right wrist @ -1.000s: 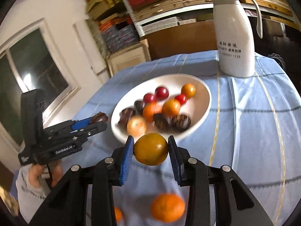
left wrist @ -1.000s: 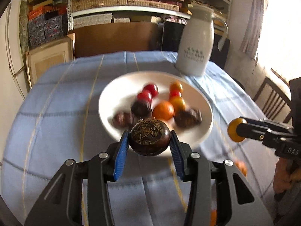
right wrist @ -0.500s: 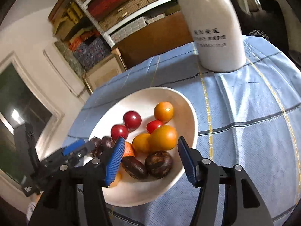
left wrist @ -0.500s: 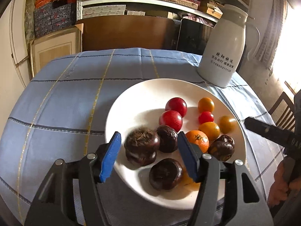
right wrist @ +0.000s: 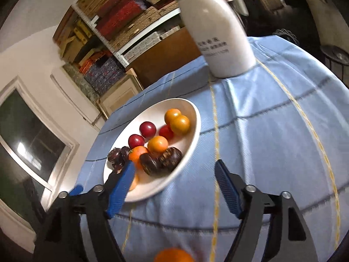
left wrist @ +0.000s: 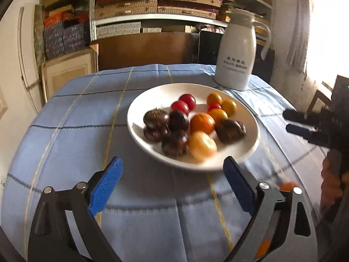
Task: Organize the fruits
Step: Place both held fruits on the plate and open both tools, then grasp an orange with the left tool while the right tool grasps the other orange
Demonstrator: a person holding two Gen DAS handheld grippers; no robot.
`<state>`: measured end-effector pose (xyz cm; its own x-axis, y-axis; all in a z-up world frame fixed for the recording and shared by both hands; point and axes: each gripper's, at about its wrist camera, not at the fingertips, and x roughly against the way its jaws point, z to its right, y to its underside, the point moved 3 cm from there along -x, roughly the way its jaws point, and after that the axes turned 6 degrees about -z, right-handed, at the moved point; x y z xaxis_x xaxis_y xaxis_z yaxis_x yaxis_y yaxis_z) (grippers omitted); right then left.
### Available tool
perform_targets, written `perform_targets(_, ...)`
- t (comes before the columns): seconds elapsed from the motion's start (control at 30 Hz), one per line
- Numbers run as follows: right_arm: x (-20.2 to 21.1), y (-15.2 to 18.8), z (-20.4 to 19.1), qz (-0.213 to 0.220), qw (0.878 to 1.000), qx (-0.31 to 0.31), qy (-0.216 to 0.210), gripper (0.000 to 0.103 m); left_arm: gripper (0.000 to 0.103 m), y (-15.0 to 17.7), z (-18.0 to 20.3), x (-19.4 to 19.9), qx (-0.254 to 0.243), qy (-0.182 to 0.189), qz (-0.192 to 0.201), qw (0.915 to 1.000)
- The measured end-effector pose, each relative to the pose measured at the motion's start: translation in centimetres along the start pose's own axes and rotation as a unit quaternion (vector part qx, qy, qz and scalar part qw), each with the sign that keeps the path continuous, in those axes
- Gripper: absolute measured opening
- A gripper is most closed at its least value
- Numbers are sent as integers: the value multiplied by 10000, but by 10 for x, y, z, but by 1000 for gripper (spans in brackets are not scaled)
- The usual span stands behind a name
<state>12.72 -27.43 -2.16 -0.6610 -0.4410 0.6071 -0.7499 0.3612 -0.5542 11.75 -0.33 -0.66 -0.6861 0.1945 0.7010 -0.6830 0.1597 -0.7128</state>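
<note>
A white plate (left wrist: 150, 91) (right wrist: 192, 131) on the blue tablecloth holds several fruits: dark brown ones (left wrist: 156, 118) (right wrist: 170, 156), red ones (left wrist: 187, 100) (right wrist: 147, 130), and orange and yellow ones (left wrist: 201, 123) (right wrist: 180, 124). My left gripper (left wrist: 172, 183) hangs just short of the plate's near rim, its jaws opening wide with nothing between them. My right gripper (right wrist: 174, 185) is tilted at the plate's right near side, jaws opening too and empty; in the left wrist view it shows at the right edge (left wrist: 305, 126). A loose orange (right wrist: 173, 255) lies on the cloth below it.
A tall white jug (left wrist: 236, 52) (right wrist: 218, 32) stands behind the plate at the back right. A small orange fruit (left wrist: 288, 185) lies near the cloth's right edge. Shelves stacked with boxes (left wrist: 152, 6) fill the wall behind. A hand (left wrist: 331, 187) grips the right tool.
Both grippers let go of their fruit onto the plate: the left a dark brown one, the right a yellow-orange one. Both then opened wide and drew back from the plate; the right one rolled.
</note>
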Motion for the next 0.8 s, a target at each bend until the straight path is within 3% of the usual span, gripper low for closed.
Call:
perform_targets(0.1,15,5,13,87,9994,-296,-178,90,98,21,9,19,-27,89,53,9999)
perform_targets(0.3,20,9,39,16,9949,-933,-373,91,98,55,36,37,-394,338,-129,9986)
perform_targets(0.5,17,12,41,-84,9942,-996,-407,91,98,75,64,38,-813,396,-371,9952)
perform_targets(0.8,16,13,37,-223,9946,-927,-404,92,98,82,76,36,-871,620,-524,9929)
